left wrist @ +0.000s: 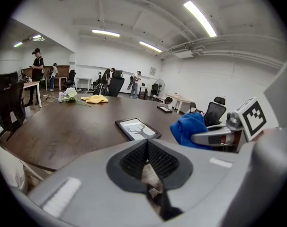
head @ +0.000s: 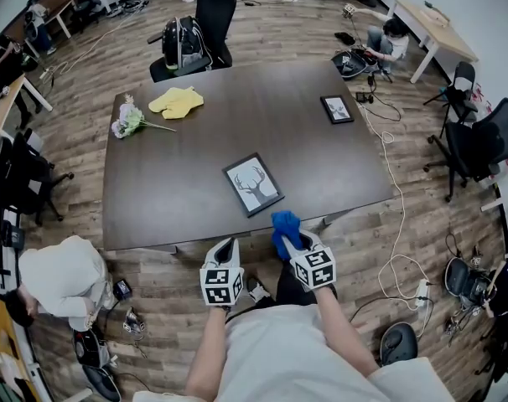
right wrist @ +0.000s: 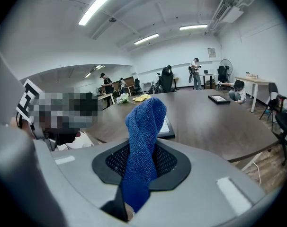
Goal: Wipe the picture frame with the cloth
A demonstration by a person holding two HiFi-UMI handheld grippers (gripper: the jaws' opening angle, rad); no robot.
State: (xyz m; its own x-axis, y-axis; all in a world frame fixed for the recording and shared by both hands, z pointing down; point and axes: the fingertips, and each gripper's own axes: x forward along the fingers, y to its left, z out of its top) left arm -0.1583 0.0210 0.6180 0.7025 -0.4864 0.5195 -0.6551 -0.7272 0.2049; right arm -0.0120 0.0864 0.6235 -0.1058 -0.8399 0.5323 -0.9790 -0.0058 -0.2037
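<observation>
A black picture frame [head: 253,184] with a deer drawing lies flat near the front edge of the dark table [head: 187,174]; it also shows in the left gripper view as the picture frame [left wrist: 137,128]. My right gripper [head: 286,231] is shut on a blue cloth [head: 284,228], held just off the table's front edge, right of the frame. The blue cloth [right wrist: 144,150] stands folded between the jaws and hides part of the frame behind it. My left gripper [head: 228,249] is shut with nothing in it, its jaws pressed together [left wrist: 147,159], below the table's front edge.
A second small picture frame [head: 336,109] lies at the table's far right. A yellow cloth [head: 177,101] and a bunch of flowers [head: 128,121] lie at the far left. Office chairs [head: 480,145] stand around, cables run over the floor, and people are farther back.
</observation>
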